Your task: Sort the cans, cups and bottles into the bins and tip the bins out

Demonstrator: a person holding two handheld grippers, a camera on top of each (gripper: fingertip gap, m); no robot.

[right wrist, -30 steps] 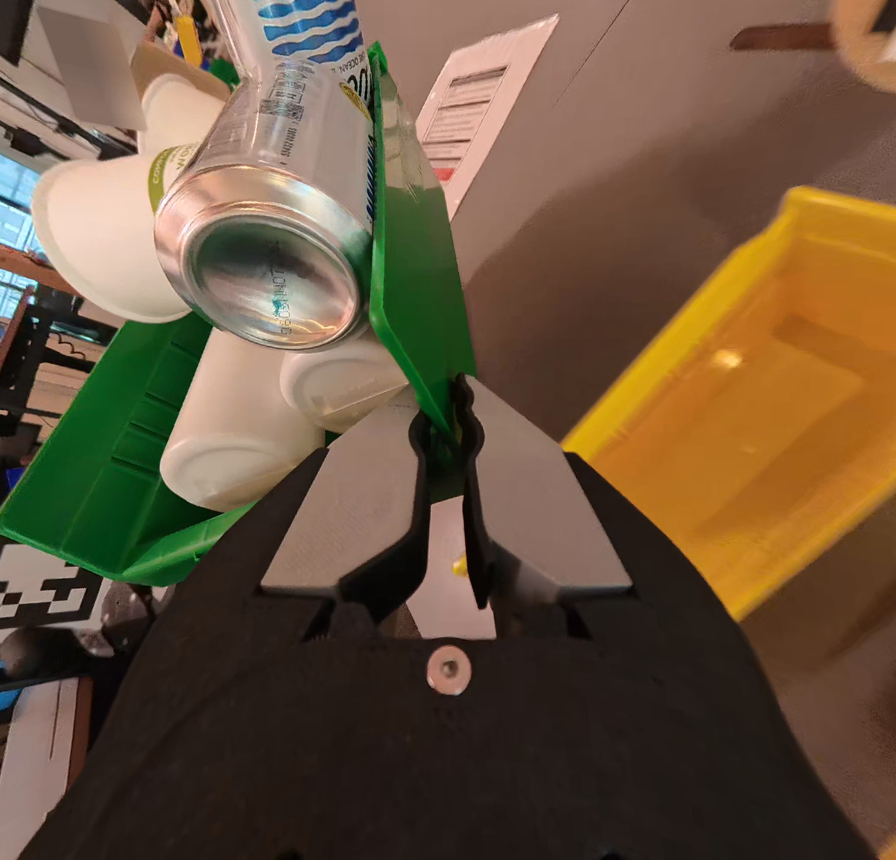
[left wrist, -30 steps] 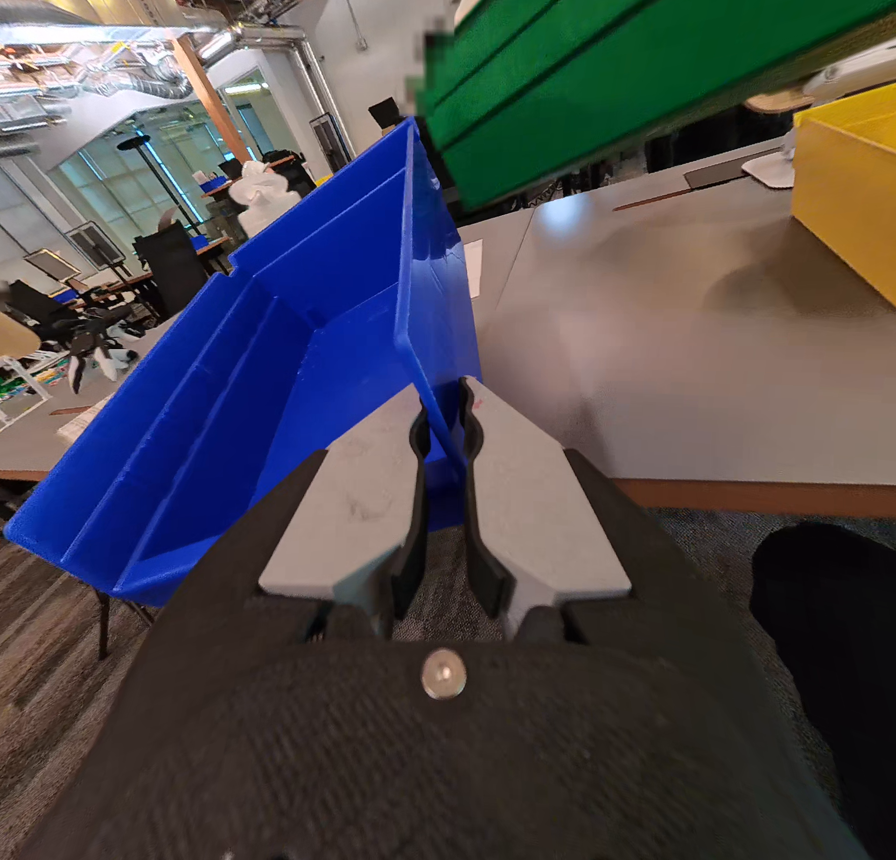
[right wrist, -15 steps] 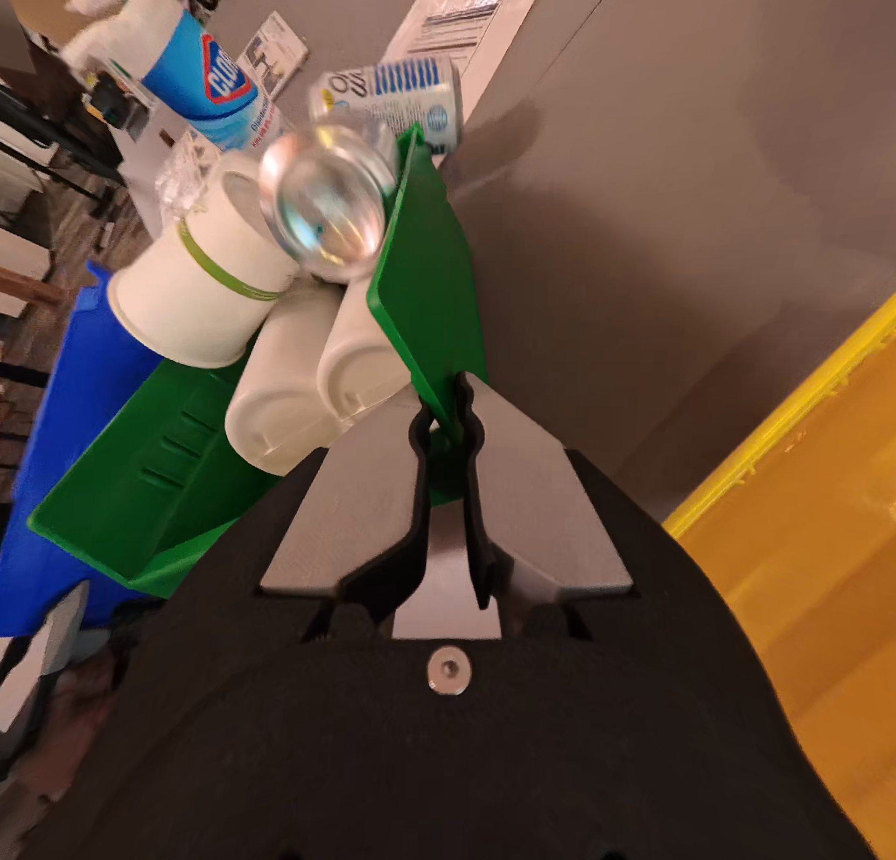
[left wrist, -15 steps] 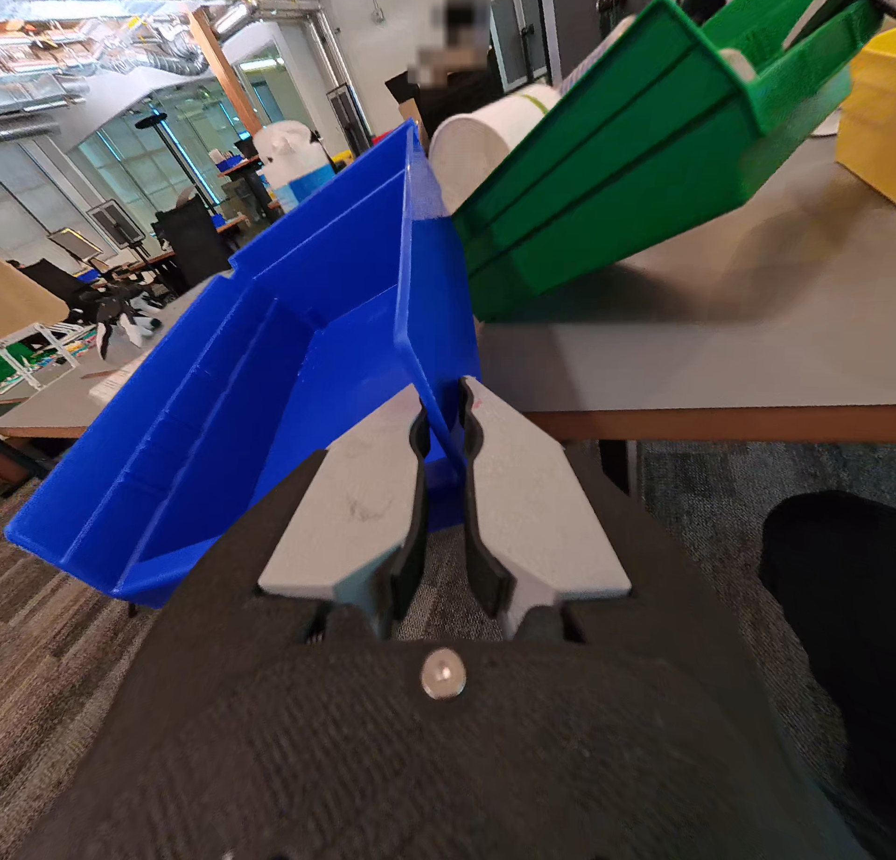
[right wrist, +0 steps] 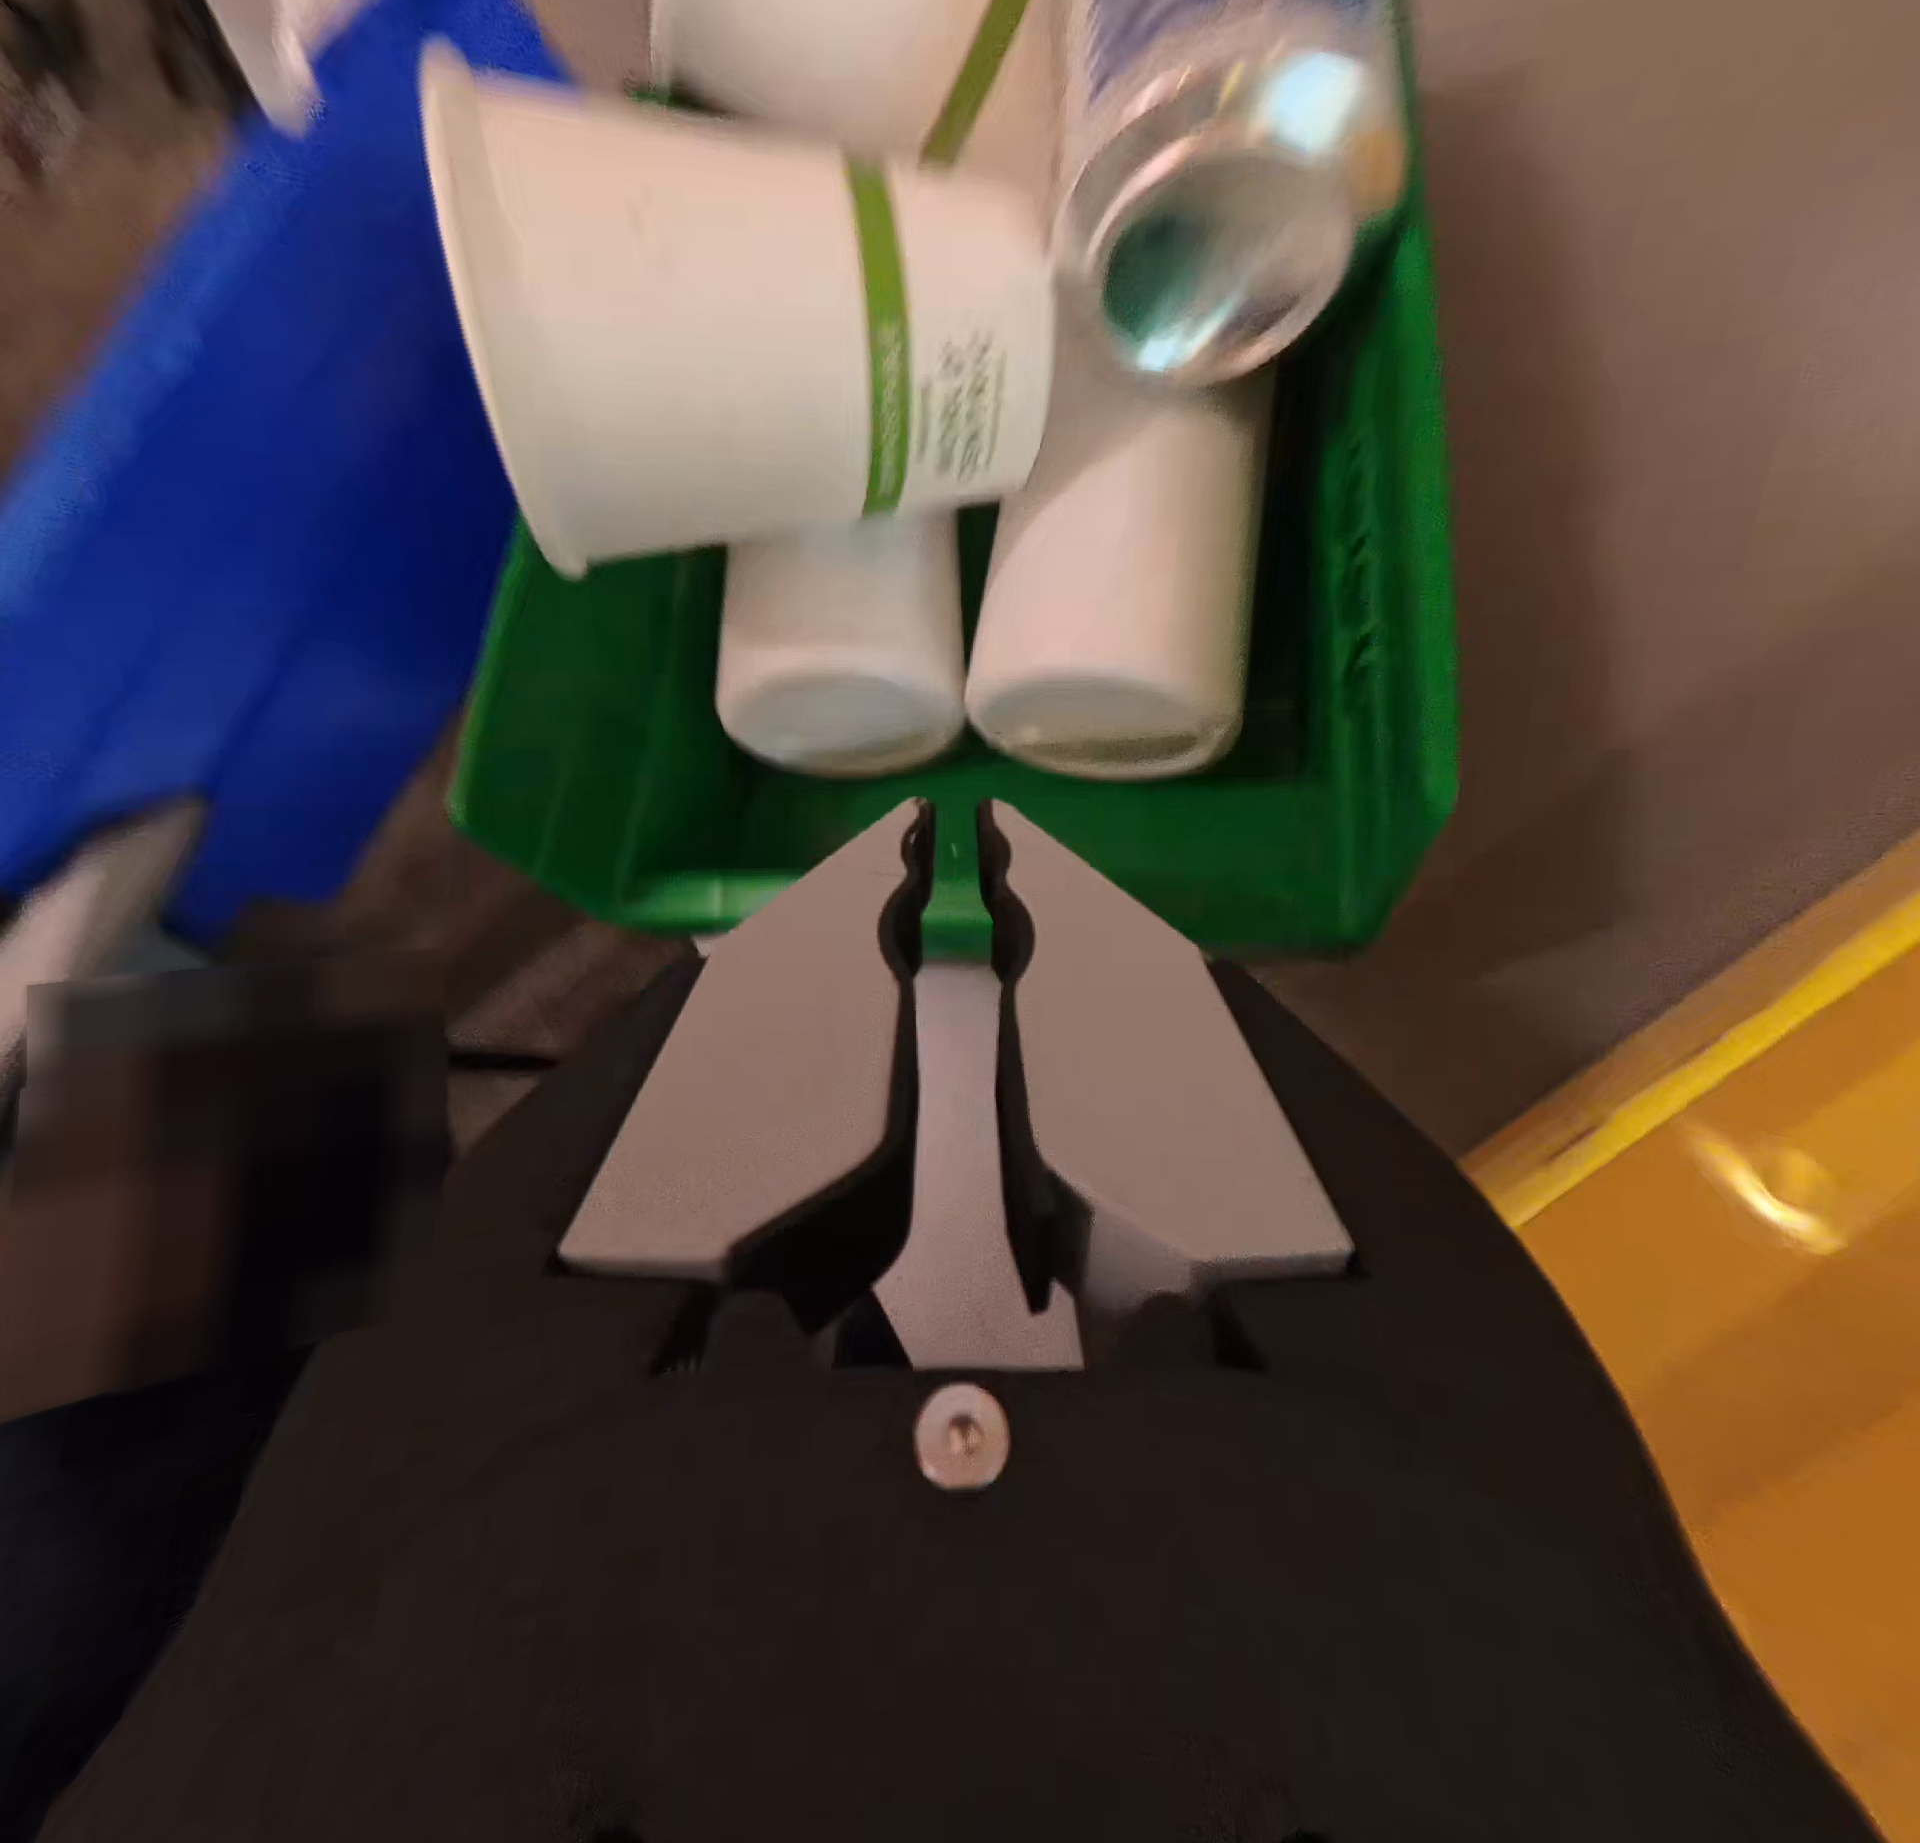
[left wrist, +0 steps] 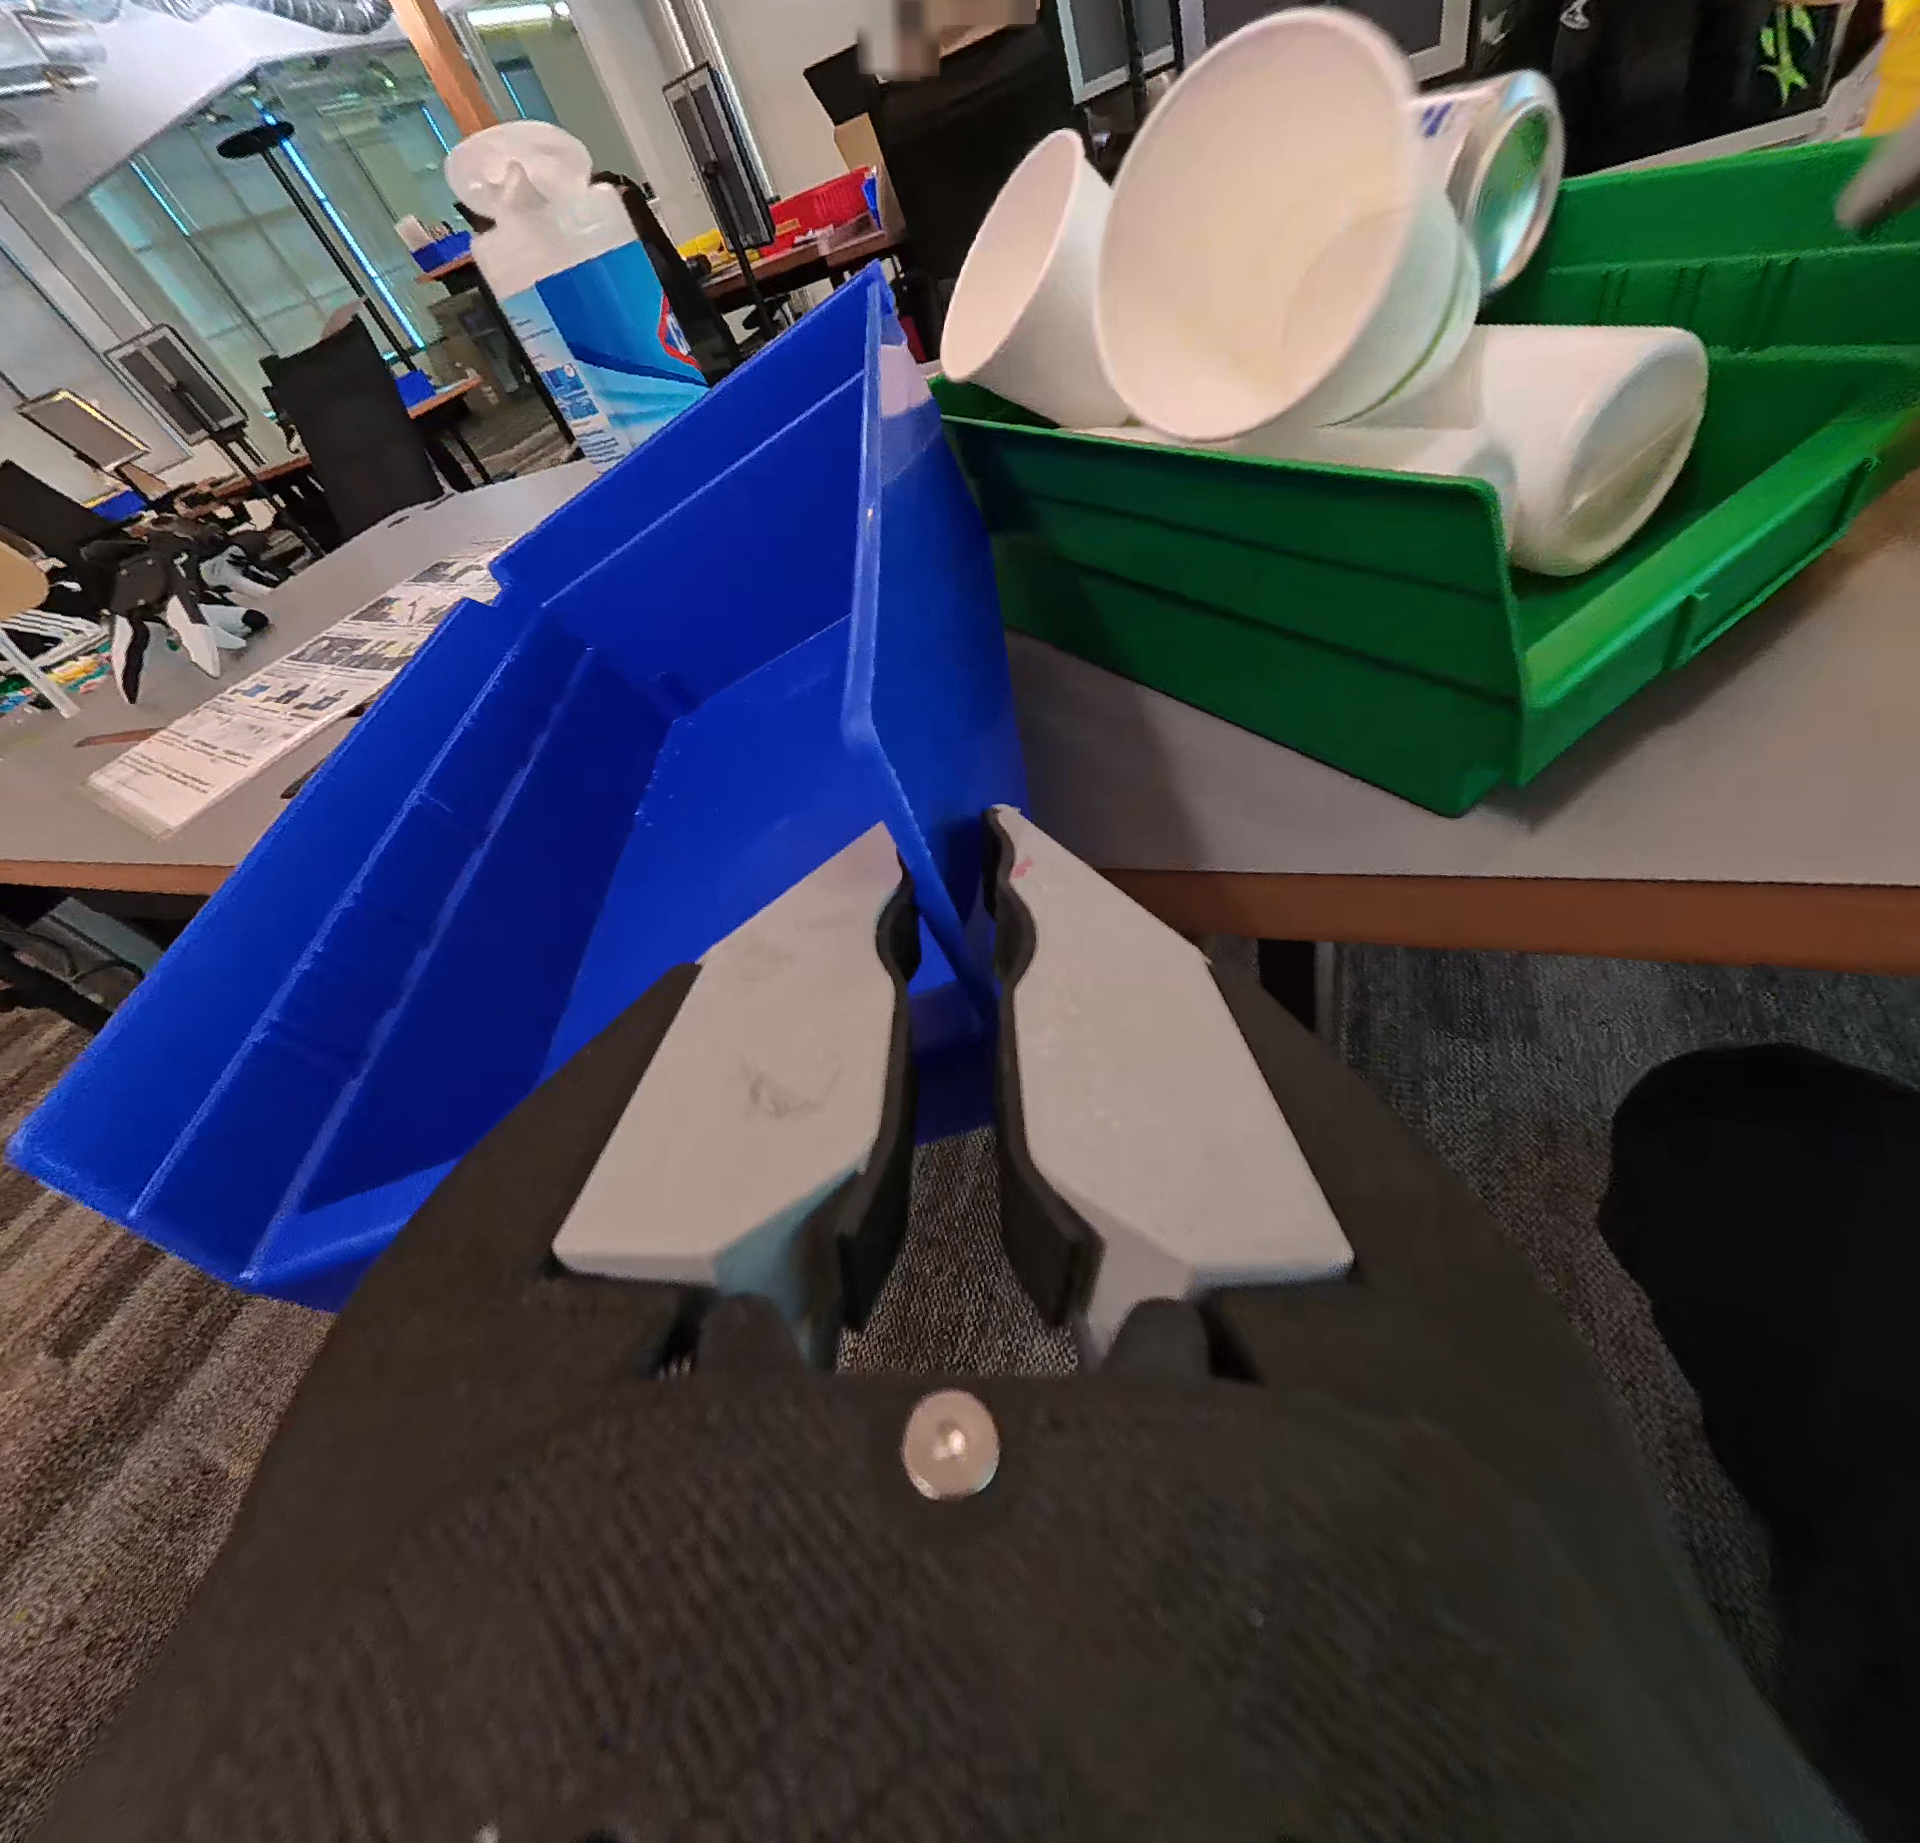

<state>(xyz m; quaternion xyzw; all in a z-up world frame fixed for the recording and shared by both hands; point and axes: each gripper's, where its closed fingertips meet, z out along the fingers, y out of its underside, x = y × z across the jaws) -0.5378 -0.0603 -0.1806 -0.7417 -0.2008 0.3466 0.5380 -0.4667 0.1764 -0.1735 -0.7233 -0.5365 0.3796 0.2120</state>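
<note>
Left gripper (left wrist: 951, 858): fingers nearly closed, pinching the thin side wall of the blue bin (left wrist: 582, 806). That bin is tilted, hanging off the table edge (left wrist: 1558, 900) over the carpet, its inside bare and running off toward 10 o'clock.

Right gripper (right wrist: 951, 837): fingers close together on the near rim of the green bin (right wrist: 1195, 858). View is motion-blurred, so contact looks firm but is hard to confirm.

Green bin's load, right wrist view: two white cups (right wrist: 842, 650) side by side at 12 o'clock, bottoms facing the camera; a green-banded cup (right wrist: 727, 328) lying across them; a silver can (right wrist: 1216, 255) at 1 o'clock.

Yellow bin (right wrist: 1714, 1222) at 4 o'clock, beside the green one.

Left wrist view: green bin at 2 o'clock on the table, just beside the blue bin's raised wall. A wipes tub (left wrist: 582, 276) stands behind at 11 o'clock.
</note>
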